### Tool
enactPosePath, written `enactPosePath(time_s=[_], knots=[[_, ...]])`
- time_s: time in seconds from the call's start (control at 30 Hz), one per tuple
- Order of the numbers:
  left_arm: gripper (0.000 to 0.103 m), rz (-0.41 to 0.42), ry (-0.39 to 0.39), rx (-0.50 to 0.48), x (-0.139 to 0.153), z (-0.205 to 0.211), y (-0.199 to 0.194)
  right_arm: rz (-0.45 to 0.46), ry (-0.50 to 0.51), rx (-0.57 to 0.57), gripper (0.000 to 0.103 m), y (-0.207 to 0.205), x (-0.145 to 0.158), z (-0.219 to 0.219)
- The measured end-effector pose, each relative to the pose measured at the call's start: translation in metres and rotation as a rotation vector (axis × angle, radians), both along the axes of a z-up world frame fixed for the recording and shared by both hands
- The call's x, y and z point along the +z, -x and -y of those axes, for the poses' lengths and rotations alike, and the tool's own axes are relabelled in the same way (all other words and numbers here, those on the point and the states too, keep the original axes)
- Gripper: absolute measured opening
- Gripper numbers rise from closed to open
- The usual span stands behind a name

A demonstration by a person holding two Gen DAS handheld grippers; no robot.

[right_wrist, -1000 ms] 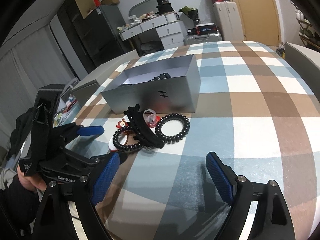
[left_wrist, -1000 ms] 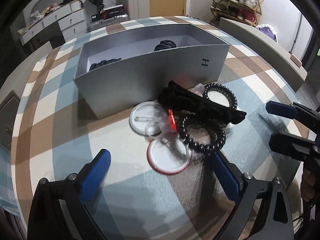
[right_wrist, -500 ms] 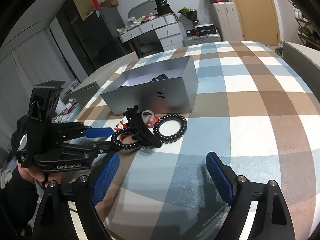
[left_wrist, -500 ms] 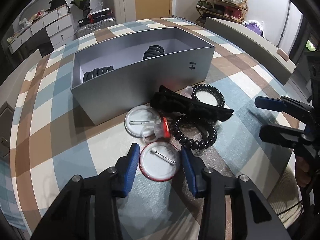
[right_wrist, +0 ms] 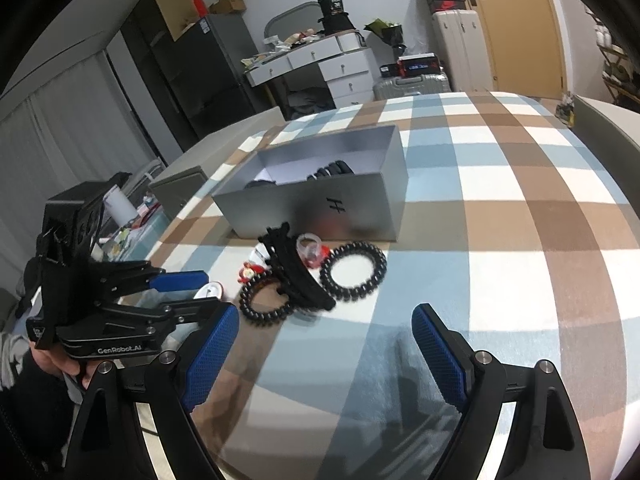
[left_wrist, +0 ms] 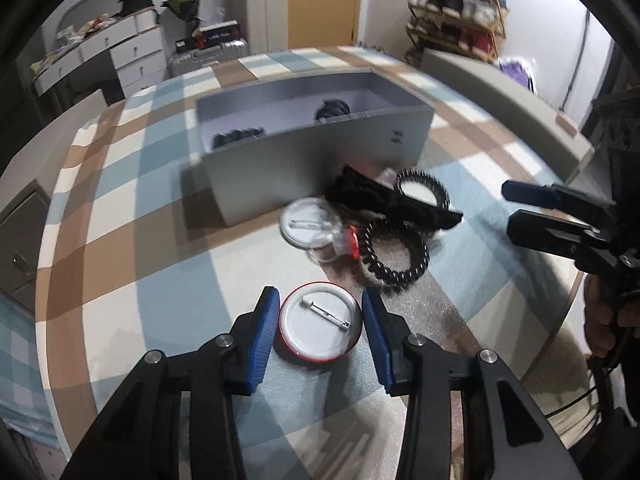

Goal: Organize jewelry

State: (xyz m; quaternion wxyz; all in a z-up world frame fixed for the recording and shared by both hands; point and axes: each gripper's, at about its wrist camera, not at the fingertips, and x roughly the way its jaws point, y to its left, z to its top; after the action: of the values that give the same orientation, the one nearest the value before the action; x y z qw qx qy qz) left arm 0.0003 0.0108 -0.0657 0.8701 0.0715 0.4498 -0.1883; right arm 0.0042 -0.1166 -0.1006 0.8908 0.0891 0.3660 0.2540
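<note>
Inside, the grey rectangular box (left_wrist: 320, 148) holds black coiled hair ties (left_wrist: 332, 109). Left gripper (left_wrist: 320, 330) pinches a round red-rimmed pin badge (left_wrist: 320, 330); right gripper (right_wrist: 324, 354) is spread wide, holding nothing.

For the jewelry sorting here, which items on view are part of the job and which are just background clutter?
Part of the job:
- red-rimmed pin badge, in the left gripper
- second pin badge
- two black coil hair ties
- black hair claw
- grey box

Lying about:
- suitcases
- white drawers
- shoe rack
</note>
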Motion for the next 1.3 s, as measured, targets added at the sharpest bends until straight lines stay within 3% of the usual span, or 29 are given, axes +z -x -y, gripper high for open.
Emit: enactPosePath(time_s=[0.1, 0.23, 0.33, 0.47, 0.8, 1.07, 1.23, 1.3], knots=[[0.037, 0.013, 0.034, 0.028, 0.004, -0.008, 0.000, -0.015, -0.023, 0.024, 0.088, -0.012, 0.003, -0.005], [0.037, 0.029, 0.081, 0.047, 0.008, -0.017, 0.005, -0.015, -0.046, 0.064, 0.080, -0.027, 0.006, -0.014], [0.037, 0.035, 0.118, 0.031, 0.009, -0.019, 0.007, -0.002, 0.065, 0.053, 0.079, -0.041, 0.003, -0.030], [0.037, 0.039, 0.130, 0.035, 0.008, -0.022, 0.006, -0.023, 0.112, 0.074, 0.064, -0.054, -0.007, -0.039], [0.037, 0.022, 0.153, 0.036, 0.005, -0.026, 0.001, -0.067, 0.036, 0.088, 0.046, -0.069, -0.013, -0.039], [0.037, 0.006, 0.160, 0.033, 0.003, -0.025, 0.001, -0.093, -0.008, 0.109, 0.042, -0.072, -0.016, -0.044], [0.037, -0.001, 0.158, 0.034, 0.003, -0.024, 0.002, -0.120, -0.076, 0.108, 0.018, -0.073, -0.018, -0.038], [0.037, 0.000, 0.156, 0.035, 0.003, -0.024, 0.002, -0.121, -0.082, 0.108, 0.017, -0.072, -0.019, -0.037]])
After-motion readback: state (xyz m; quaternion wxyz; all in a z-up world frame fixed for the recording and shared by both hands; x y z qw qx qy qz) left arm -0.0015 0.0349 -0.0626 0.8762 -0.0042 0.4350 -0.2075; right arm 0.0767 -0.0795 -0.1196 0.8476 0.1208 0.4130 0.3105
